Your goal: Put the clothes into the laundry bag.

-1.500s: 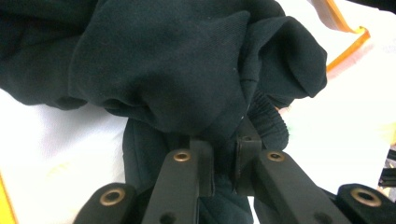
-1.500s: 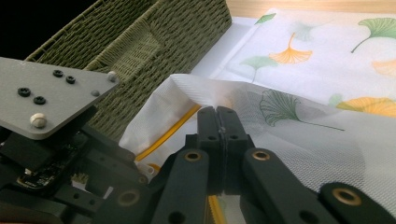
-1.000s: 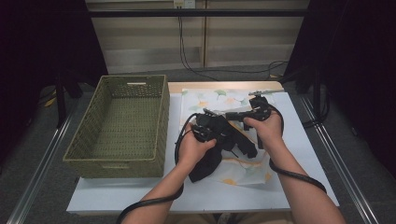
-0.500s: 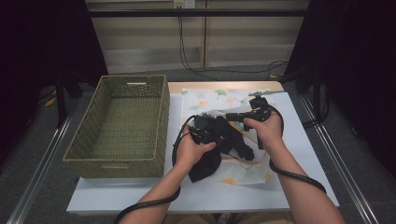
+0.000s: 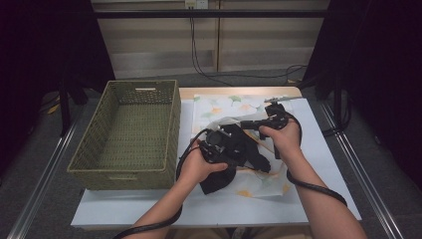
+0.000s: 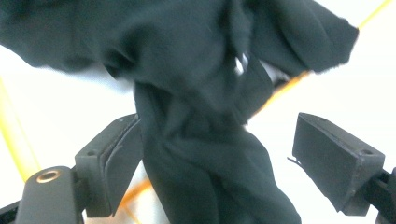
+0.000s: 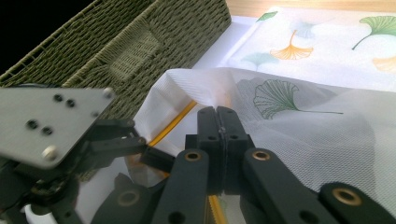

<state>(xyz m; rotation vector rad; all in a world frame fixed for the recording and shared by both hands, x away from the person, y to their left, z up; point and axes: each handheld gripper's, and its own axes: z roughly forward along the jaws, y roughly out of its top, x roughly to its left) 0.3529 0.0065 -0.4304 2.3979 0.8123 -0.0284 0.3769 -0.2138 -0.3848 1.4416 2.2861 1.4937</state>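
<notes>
**Ana:** What is the biggest thing here?

**Ben:** The table [image 5: 328, 149]. Next is the green basket [image 5: 142, 84], which stands on the table's left side.

**Ana:** And the white thing with leaves on it?

**Ben:** That is a mesh bag [image 7: 303, 135]. It lies flat on the table, just right of the basket. It has a yellow zip [image 7: 175, 122] along its edge.

**Ana:** Where is the black cloth [image 6: 201, 93]?

**Ben:** It is on the bag, at the bag's near end, right under the two hands. One end looks tucked into the bag, but it is too dark to be sure.

**Ana:** What is the left gripper [image 6: 215, 163] doing?

**Ben:** Its jaws have just been opening. Now they stand wide apart. The cloth runs between them, but they are not squeezing it.

**Ana:** And the right gripper [image 7: 218, 126]?

**Ben:** Its jaws are tight together. I think they pinch the bag's edge, by the zip.

**Ana:** Which way does the cloth lie?

**Ben:** The long way, straight out from the left gripper and away from it. So the left gripper is the near one. If it must push the cloth in more, it should go straight ahead, while the right one holds the bag.
</notes>
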